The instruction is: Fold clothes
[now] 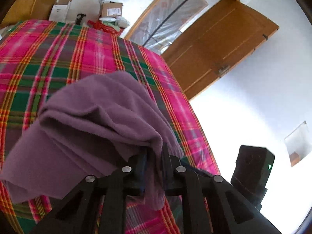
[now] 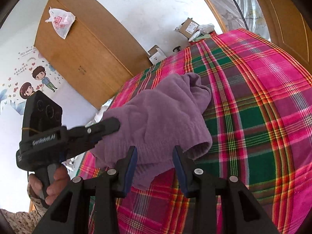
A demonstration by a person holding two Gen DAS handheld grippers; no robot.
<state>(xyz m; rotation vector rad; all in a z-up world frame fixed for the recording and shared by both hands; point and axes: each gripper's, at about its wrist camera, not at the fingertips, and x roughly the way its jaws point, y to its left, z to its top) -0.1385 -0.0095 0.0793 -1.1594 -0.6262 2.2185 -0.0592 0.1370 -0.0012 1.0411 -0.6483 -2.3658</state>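
Observation:
A purple fleece garment (image 1: 93,120) hangs bunched above a bed with a pink, green and red plaid cover (image 1: 58,58). My left gripper (image 1: 154,154) is shut on a fold of it, cloth spilling down between the fingers. In the right wrist view the same garment (image 2: 161,117) droops over the plaid cover (image 2: 253,117), and the left gripper's fingers (image 2: 109,125) pinch its left side while a hand (image 2: 52,183) holds that tool. My right gripper (image 2: 155,151) stands open just below the garment's ribbed hem (image 2: 197,148), with cloth lying across the gap between its fingers.
A wooden wardrobe (image 2: 83,54) with a plastic bag (image 2: 60,22) hung on it stands at the far left. Cardboard boxes (image 1: 111,9) and packages sit past the bed's far end. An open wooden door (image 1: 218,44) is to the right. Cartoon stickers (image 2: 35,81) cover the wall.

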